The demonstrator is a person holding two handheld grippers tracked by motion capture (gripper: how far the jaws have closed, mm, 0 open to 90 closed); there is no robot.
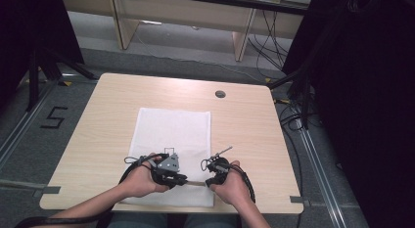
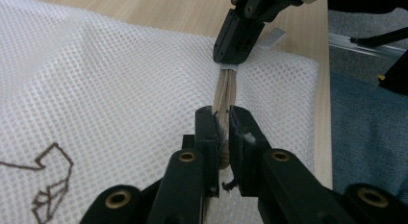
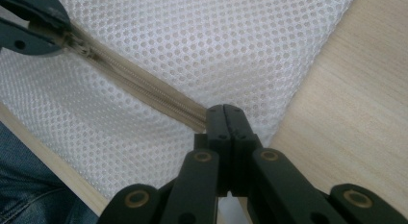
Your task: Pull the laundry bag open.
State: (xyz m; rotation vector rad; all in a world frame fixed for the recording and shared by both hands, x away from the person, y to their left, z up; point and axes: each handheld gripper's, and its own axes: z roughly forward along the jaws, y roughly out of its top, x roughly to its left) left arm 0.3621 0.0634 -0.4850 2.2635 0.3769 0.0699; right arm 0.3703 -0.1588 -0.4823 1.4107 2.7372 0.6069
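A white mesh bag [image 1: 171,130] lies flat in the middle of the wooden table [image 1: 254,140]. A beige zipper [image 1: 195,183] runs along its near edge. My left gripper [image 1: 175,178] is shut on the zipper [image 2: 226,89], with the tape pinched between its jaws in the left gripper view [image 2: 221,116]. My right gripper [image 1: 211,180] is shut on the zipper's end at the bag's corner [image 3: 230,111]. The zipper [image 3: 139,87] stretches taut between the two grippers. The slider [image 3: 79,43] sits right at the left gripper's tips [image 3: 57,31]. The right gripper [image 2: 226,58] appears farther off in the left gripper view.
A round cable hole [image 1: 220,94] sits near the table's far edge. A brown printed mark [image 2: 48,180] is on the mesh. The table's near edge [image 3: 57,171] and the person's jeans [image 2: 365,137] lie just behind the grippers. Black stands and cables flank the table.
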